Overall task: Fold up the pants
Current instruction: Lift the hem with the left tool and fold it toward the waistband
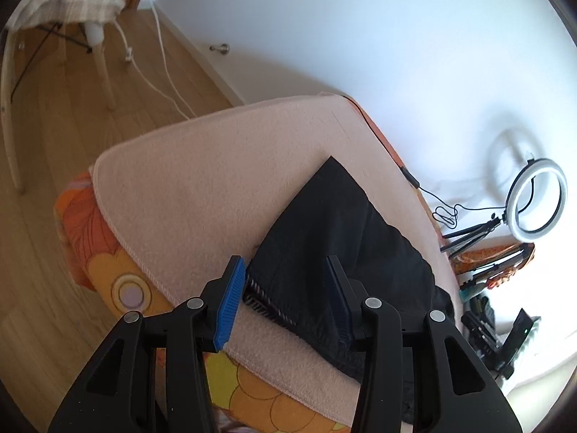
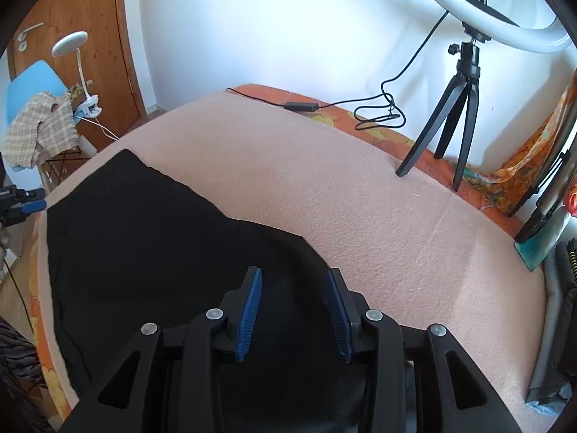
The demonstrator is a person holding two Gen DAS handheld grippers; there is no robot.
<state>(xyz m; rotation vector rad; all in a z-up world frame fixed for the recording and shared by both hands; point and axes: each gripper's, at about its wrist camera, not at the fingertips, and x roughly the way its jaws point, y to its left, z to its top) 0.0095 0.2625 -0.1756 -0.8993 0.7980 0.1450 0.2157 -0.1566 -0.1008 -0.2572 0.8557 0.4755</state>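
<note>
Your left gripper (image 1: pixel 286 270) tilts down over the near edge of the folded black fabric pants (image 1: pixel 339 238), its blue ribbed pads (image 1: pixel 229 303) parted and pressing on nothing; the pants' striped hem edge lies between them, just beside the left pad. Your right gripper (image 2: pixel 294 281) also angles downward above the pants (image 2: pixel 151 238), jaws apart and empty, hanging over the dark cloth near its right-hand edge. No earlier picture is given, so read both as released. The pants lie flat on the pale pink fleece blanket (image 2: pixel 378 209) that covers a bed with an orange flowered sheet (image 1: pixel 90 231). At the blanket's far edge a white ring light on a black tripod (image 2: pixel 465 83) stands, one leg touching the blanket, and its black cable (image 2: pixel 375 108) loops along the sheet by the wall. Beyond the bed's end you see a wooden floor (image 1: pixel 65 115), a blue chair draped with a checked beige cloth (image 2: pixel 39 126), and a white clip-on lamp (image 2: pixel 77 61).
</note>
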